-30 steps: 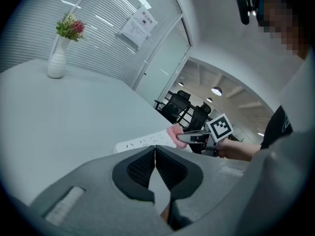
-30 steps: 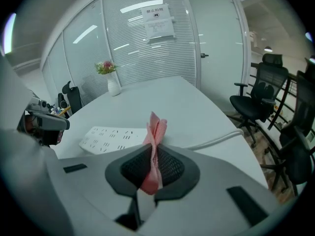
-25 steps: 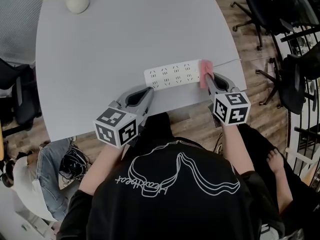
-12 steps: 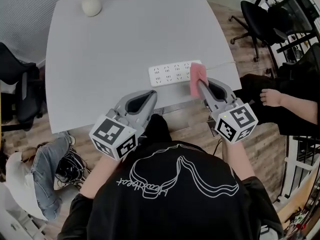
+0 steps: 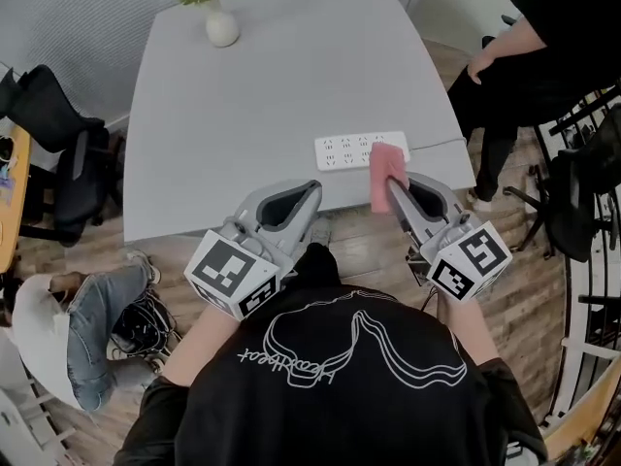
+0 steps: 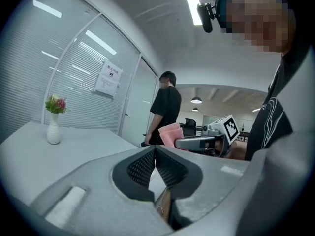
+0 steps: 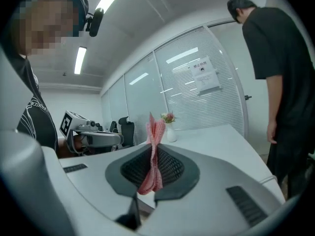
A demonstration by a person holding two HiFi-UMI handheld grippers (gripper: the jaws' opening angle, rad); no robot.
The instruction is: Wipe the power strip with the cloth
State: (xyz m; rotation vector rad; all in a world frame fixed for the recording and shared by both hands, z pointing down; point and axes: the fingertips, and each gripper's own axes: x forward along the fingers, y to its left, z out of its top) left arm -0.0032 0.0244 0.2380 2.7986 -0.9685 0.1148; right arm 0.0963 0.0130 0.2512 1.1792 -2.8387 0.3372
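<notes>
A white power strip point(image 5: 349, 150) lies near the front right edge of the grey table point(image 5: 252, 105), its cable running off to the right. My right gripper point(image 5: 390, 186) is shut on a folded pink cloth point(image 5: 384, 170), point(image 7: 153, 149), which stands up between the jaws and overlaps the strip's right end in the head view. Whether the cloth touches the strip I cannot tell. My left gripper point(image 5: 312, 190) is shut with nothing in it, held at the table's front edge, left of the strip. From the left gripper view the cloth point(image 6: 171, 133) and the right gripper point(image 6: 199, 142) show.
A white vase with flowers point(image 5: 219, 22) stands at the table's far edge. A person in black point(image 5: 543, 47) stands at the right beside the table. Black office chairs point(image 5: 68, 163) sit on the left and right. Wooden floor lies below the front edge.
The cloth has slid left along the strip's right end with my right gripper. The head camera has shifted, and a person has come up at the right.
</notes>
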